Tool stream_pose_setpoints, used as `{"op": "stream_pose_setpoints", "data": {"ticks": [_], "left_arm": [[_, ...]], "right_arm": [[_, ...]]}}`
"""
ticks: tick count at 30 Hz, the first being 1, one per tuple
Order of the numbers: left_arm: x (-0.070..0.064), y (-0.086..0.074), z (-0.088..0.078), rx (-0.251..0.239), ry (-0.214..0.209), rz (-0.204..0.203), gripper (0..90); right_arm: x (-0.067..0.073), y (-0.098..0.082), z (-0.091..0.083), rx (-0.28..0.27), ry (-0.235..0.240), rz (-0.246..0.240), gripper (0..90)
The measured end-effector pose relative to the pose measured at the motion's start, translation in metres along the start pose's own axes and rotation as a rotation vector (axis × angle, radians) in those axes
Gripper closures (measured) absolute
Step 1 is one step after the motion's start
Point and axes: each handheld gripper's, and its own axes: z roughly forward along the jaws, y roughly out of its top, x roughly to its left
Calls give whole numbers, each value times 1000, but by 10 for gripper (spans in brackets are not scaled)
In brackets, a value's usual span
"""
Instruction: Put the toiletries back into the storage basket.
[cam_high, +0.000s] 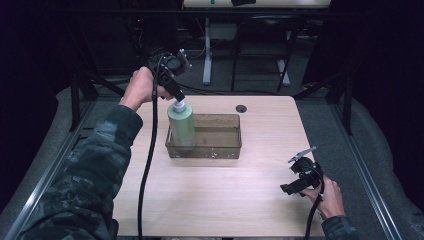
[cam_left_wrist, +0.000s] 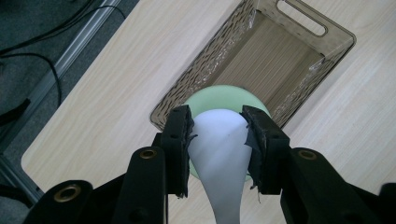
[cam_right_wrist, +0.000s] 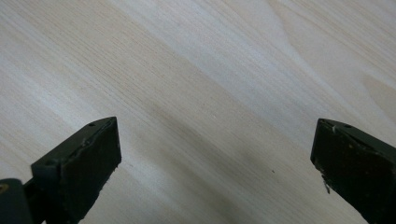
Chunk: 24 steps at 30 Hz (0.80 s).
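High view: left tongs (cam_high: 178, 101) clamped on white cap of green bottle (cam_high: 181, 125), upright at left end of clear bin (cam_high: 220, 150) on desk (cam_high: 210, 195). Left gripper view: pads (cam_left_wrist: 180, 140) pressing cap (cam_left_wrist: 219, 140). Right gripper view: right tongs (cam_right_wrist: 215, 163) spread wide over bare desk.

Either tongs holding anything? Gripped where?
Left tongs clamp the pale green plastic bottle by its white cap, over the smoky clear bin. Right tongs are open, empty.
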Motion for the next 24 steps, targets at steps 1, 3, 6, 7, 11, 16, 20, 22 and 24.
{"op": "stream_pose_setpoints", "data": {"ticks": [1,3,6,7,11,16,20,22,24], "left_arm": [[0,0,0,3,-2,1,636],[0,-1,0,9,-1,1,636],[0,-2,1,9,-2,0,635],[0,-3,1,12,-4,0,635],[1,-4,1,16,-8,-2,635],[0,-5,1,19,-12,0,636],[0,-7,3,31,-14,3,636],[1,-8,4,34,-16,3,636],[1,-9,4,41,-18,0,636]], "right_arm": [[0,0,0,0,0,0,12],[0,0,0,0,0,0,12],[0,0,0,-2,0,-1,13],[0,0,0,-2,0,-4,13],[0,0,0,-3,0,-4,13],[1,0,0,-1,-1,4,13],[1,0,0,-1,-1,3,14],[0,0,0,0,-5,-1,14],[1,0,0,1,-1,3,15]]}}
